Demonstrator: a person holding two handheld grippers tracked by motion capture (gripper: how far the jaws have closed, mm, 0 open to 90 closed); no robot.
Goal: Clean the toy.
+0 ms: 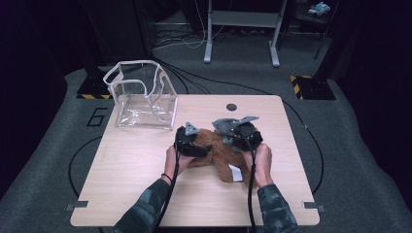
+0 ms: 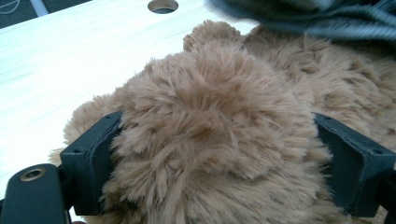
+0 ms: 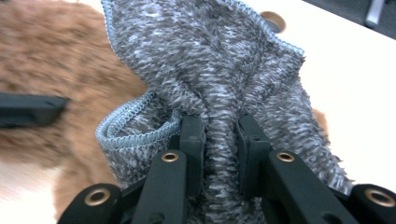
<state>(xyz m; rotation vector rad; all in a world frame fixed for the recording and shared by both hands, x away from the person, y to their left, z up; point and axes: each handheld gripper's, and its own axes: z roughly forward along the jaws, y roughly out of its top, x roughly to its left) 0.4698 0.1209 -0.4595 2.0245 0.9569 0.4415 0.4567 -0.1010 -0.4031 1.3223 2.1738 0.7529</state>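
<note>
Itemised, view by view, as I work the rig from afar.

High view: I have a pale wooden table point(image 1: 145, 160) with a brown plush toy point(image 1: 221, 158) lying right of its middle, white tag toward me. My left gripper point(image 1: 190, 141) sits at the toy's left side; my right gripper point(image 1: 241, 131) hangs over the toy's far end carrying a grey cloth point(image 1: 227, 125). A clear plastic bag point(image 1: 143, 97) stands open at the far left corner, well apart from the toy, probably where things are meant to end up.

Left gripper view: my jaws stand wide, one on each side of a rounded lump of the plush toy point(image 2: 210, 135), pads pressed into the fur. I read this as a steadying hold, so the toy stays put while the other hand works. The grey cloth point(image 2: 327, 18) hangs across the top right corner.

Right gripper view: my jaws are nearly closed, pinching a bunched fold of the grey cloth point(image 3: 219, 70), which fans out above them, its stitched blue hem showing. The plush toy point(image 3: 51, 51) lies beneath, blurred. I judge the cloth is held aloft to be draped over the toy or carried clear.
</note>
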